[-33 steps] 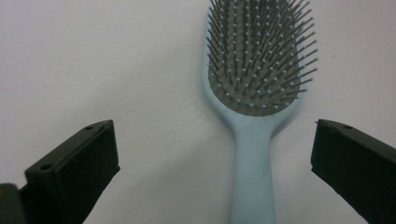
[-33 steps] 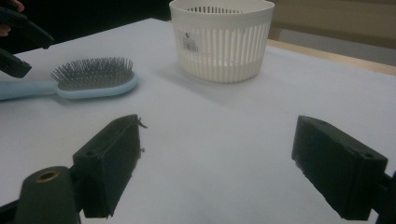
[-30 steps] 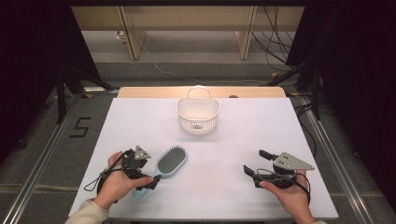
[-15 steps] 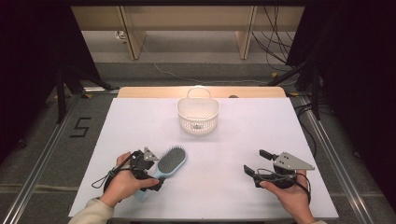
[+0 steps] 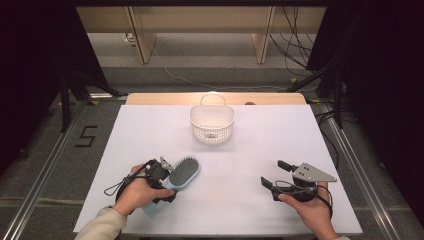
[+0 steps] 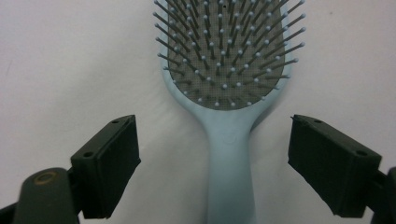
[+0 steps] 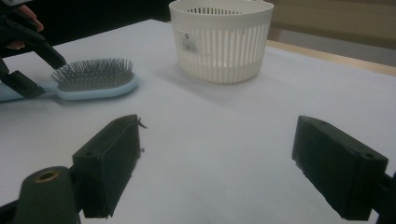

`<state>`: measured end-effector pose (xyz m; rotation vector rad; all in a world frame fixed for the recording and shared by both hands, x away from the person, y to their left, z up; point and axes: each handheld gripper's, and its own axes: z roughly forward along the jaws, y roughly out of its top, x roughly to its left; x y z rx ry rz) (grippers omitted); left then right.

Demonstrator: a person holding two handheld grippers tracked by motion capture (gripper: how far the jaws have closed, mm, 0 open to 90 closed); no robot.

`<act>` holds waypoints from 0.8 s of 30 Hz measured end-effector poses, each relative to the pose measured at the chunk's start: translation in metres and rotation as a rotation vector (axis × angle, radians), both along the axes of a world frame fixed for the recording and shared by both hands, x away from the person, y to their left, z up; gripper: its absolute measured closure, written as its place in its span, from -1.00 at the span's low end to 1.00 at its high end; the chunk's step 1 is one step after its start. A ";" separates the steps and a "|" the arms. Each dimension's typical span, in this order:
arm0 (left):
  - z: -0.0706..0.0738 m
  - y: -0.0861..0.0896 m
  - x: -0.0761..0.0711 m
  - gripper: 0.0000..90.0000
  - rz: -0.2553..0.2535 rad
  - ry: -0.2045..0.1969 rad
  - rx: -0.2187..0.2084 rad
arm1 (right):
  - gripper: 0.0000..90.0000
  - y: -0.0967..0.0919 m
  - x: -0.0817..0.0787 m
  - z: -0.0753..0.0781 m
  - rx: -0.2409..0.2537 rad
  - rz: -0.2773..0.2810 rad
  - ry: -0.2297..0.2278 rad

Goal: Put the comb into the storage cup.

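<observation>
A light blue hairbrush [image 5: 184, 171] lies bristles up on the white table [image 5: 260, 145], at the front left. My left gripper [image 5: 165, 182] is open, with one jaw on each side of the brush's handle [image 6: 231, 172] and not touching it. The bristle pad [image 6: 229, 56] is just ahead of the jaws. My right gripper [image 5: 273, 173] is open at the front right, holding nothing, low over bare table. In the right gripper view my right gripper [image 7: 219, 158] faces the hairbrush [image 7: 93, 79], and the left gripper [image 7: 28, 60] is at its handle end.
A white slotted basket [image 5: 212, 122] with a handle stands at the middle back of the table; the same basket [image 7: 222, 42] appears ahead of the right jaws. A wooden strip [image 5: 215, 98] runs along the far edge. Dark stands and cables flank the table.
My left gripper has slid forward along the brush, so its open jaws now straddle the handle. The right gripper and the basket have not moved.
</observation>
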<state>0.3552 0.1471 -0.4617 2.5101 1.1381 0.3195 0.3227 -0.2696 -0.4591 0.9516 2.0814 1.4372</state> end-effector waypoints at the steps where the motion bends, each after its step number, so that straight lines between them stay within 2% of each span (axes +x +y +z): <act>1: 0.000 0.000 0.001 -0.61 0.001 0.009 0.010 | -0.64 0.000 0.000 0.000 -0.002 0.000 0.001; 5: -0.002 0.000 0.003 -0.56 -0.001 0.039 0.024 | -0.64 0.000 0.000 0.000 -0.002 0.001 0.002; 6: -0.003 0.000 0.004 -0.52 0.005 0.057 0.013 | -0.64 0.000 0.000 0.000 -0.004 0.001 0.002; 19: -0.006 -0.006 0.010 -0.24 -0.008 0.115 0.045 | -0.64 0.000 0.000 0.000 -0.001 0.002 -0.002; 24: -0.006 -0.007 0.012 -0.19 0.008 0.143 0.055 | -0.64 0.000 0.000 0.000 -0.004 0.001 0.002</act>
